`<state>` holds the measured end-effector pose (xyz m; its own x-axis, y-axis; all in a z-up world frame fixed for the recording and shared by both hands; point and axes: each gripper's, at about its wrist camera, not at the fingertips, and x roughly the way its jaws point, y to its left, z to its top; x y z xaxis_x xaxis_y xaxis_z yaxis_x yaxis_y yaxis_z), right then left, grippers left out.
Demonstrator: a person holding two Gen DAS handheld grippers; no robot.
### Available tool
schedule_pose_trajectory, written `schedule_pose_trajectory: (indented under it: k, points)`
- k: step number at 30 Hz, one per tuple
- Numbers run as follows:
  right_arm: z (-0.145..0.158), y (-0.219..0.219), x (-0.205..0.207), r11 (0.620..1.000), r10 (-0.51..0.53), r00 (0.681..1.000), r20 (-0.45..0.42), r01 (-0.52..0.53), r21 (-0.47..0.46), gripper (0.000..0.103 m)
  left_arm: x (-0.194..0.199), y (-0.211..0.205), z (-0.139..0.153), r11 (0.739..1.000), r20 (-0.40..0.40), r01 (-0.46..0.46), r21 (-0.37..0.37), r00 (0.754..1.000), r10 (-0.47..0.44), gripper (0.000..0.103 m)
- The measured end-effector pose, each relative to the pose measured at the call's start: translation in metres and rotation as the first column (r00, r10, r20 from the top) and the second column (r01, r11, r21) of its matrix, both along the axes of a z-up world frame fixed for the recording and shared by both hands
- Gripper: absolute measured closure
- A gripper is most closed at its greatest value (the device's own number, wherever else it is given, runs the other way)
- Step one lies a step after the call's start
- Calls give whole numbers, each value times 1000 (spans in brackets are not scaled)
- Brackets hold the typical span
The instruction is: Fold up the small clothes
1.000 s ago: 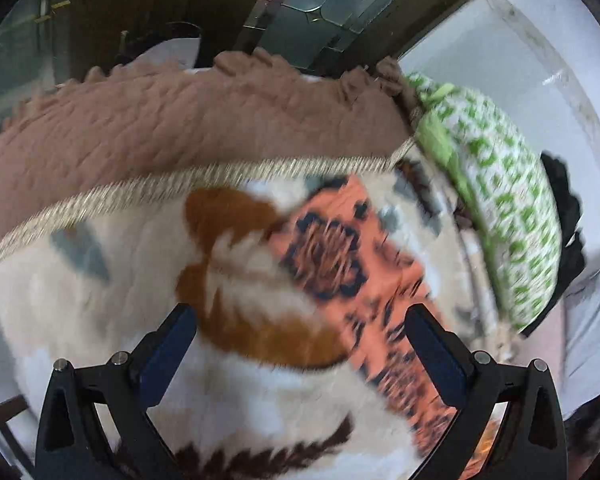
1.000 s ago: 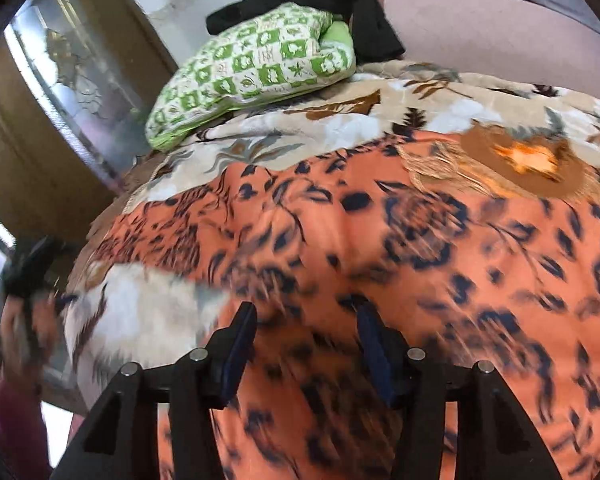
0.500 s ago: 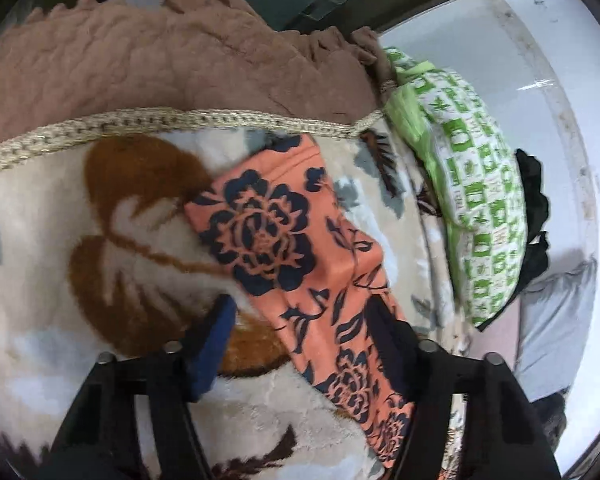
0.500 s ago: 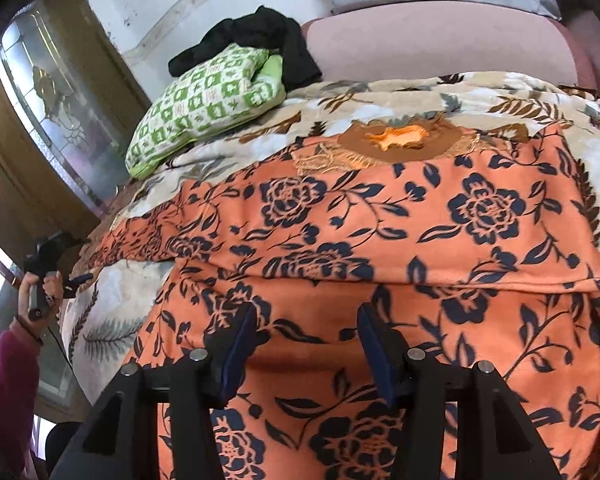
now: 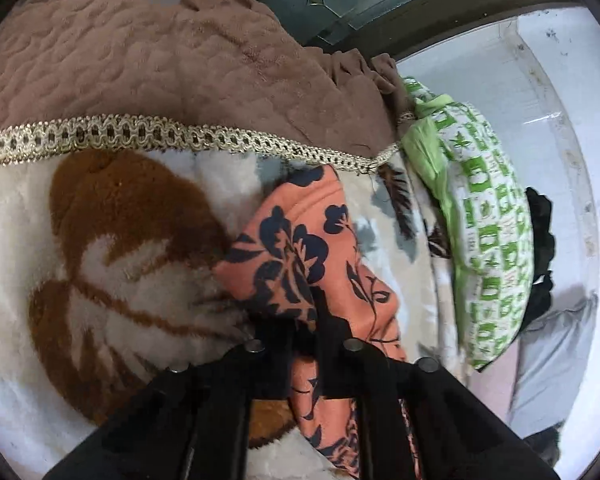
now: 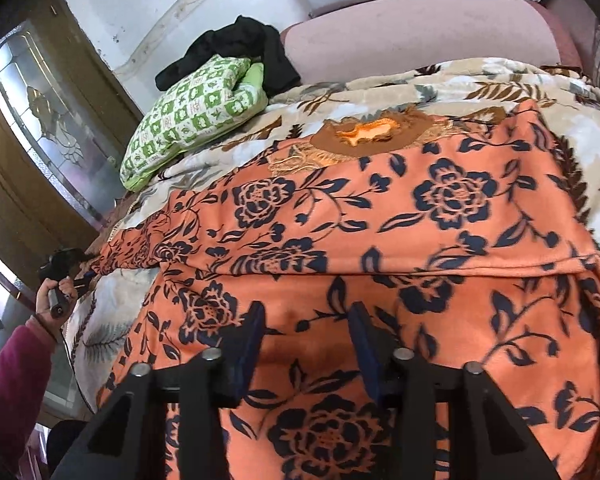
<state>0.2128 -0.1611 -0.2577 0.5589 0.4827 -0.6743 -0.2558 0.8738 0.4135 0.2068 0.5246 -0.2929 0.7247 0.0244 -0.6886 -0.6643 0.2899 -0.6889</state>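
Note:
An orange garment with dark blue flowers [image 6: 420, 216] lies spread on a cream leaf-patterned blanket [image 6: 384, 80]. In the left wrist view its sleeve end [image 5: 296, 248] bunches up between the fingers of my left gripper [image 5: 300, 320], which is shut on it. The right wrist view shows that same left gripper [image 6: 82, 276] at the sleeve's far left tip, held by a hand in a magenta sleeve. My right gripper [image 6: 306, 332] sits low over the garment's near part. Its jaws are closing, with a hump of orange fabric between them that the pads do not visibly pinch.
A green-and-white checked pillow [image 6: 192, 116] and a black piece of clothing [image 6: 236, 52] lie at the head of the bed, before a pink padded headboard [image 6: 420, 40]. A brown quilted cover [image 5: 160, 64] with gold trim borders the blanket. A glazed wooden door [image 6: 48, 128] stands beside the bed.
My left gripper came down onto the sleeve end and its jaws went from wide open to shut on it. My right gripper slid across the garment and its jaws narrowed.

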Motion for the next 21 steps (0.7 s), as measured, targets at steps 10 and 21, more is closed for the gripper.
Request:
schedule_pose_trajectory:
  k: [10,21]
  points:
    - [14,-82,-22,991,-129,990,53,127,47,60,43,-132,128,882,11,259,394,958,-286,98]
    - [27,-193,-45,907,-355,932,75,325,267,60,109,-450,200,550,-68,653,521,674,-736,98]
